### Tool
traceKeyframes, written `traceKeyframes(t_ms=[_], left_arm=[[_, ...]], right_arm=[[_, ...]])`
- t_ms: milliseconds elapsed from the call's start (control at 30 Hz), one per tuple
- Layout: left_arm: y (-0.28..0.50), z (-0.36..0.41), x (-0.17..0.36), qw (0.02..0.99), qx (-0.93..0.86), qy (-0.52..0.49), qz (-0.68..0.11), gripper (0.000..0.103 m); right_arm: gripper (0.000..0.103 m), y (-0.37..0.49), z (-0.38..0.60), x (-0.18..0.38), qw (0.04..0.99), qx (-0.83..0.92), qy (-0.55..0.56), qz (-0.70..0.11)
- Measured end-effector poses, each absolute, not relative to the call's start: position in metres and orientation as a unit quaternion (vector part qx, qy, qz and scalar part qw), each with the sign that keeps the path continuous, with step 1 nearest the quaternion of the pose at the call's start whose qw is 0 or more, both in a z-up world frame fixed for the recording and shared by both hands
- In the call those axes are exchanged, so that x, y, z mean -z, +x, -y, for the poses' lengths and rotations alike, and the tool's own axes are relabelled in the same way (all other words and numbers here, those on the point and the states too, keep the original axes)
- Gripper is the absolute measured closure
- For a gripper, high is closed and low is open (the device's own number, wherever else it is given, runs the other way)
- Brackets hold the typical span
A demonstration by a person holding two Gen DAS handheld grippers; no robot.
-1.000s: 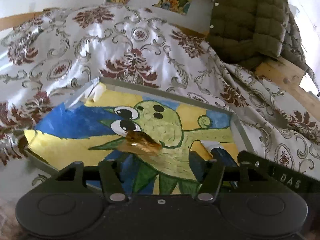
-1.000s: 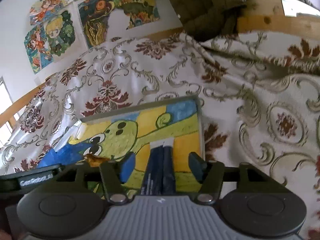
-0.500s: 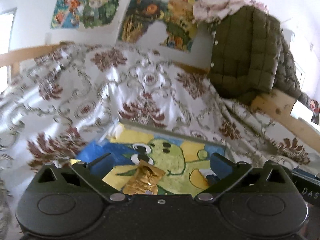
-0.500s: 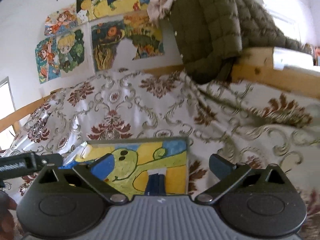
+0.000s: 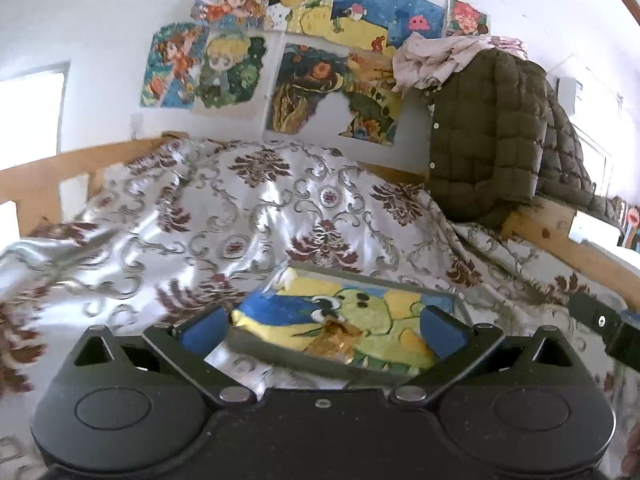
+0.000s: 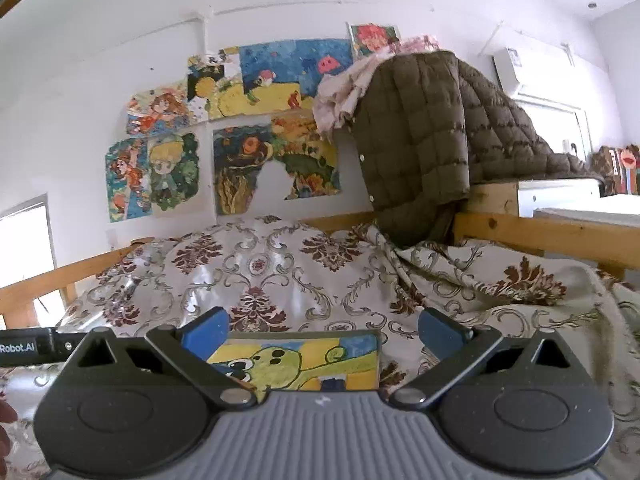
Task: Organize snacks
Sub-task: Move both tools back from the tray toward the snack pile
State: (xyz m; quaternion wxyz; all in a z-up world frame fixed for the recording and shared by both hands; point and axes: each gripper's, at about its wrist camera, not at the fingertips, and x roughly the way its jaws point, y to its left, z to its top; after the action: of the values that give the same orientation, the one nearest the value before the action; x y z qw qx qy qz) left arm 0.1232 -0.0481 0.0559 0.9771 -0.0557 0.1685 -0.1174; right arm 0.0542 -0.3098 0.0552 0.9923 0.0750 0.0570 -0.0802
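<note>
Here we hold both tools nearly level above the bed. Our left gripper (image 5: 320,330) and right gripper (image 6: 322,334) have just spread their jaws fully wide, with nothing between them. One gold-wrapped snack (image 5: 332,340) lies on the single painted tray (image 5: 280,354); one dark blue snack (image 6: 331,383) lies at the tray's near edge. "Robot.AI" reads on the neighbouring tool.
</note>
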Motion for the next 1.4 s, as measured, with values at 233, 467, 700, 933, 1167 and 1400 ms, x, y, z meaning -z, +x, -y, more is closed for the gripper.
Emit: traceKeyframes(t_ms=[233,467,700,933,1167,1400], left_arm=[[0.059,0.034,-0.046,0.98,0.115,-0.034,-0.158,0.001],[0.021,0.016,-0.031,0.977,0.101,-0.016,-0.186,0.001],[-0.005,-0.005,-0.015,0.972,0.057,-0.005,-0.23,0.001],[-0.014,-0.013,-0.013,0.968,0.028,-0.006,-0.249,0.001],[-0.005,-0.018,-0.01,0.958,-0.006,-0.023,-0.285,0.001],[0.019,-0.028,-0.008,0.942,-0.013,-0.029,-0.335,0.001]], right_arm=[[0.0,0.005,0.287,-0.053,0.994,0.075,0.056,-0.061],[0.0,-0.028,0.267,-0.043,0.992,0.079,0.042,-0.086],[0.0,-0.049,0.252,-0.036,0.99,0.084,0.033,-0.112],[0.0,-0.052,0.229,-0.028,0.984,0.046,0.019,-0.172],[0.0,-0.047,0.202,-0.019,0.976,0.017,-0.023,-0.217],[0.0,-0.033,0.201,-0.011,0.965,0.004,-0.016,-0.263]])
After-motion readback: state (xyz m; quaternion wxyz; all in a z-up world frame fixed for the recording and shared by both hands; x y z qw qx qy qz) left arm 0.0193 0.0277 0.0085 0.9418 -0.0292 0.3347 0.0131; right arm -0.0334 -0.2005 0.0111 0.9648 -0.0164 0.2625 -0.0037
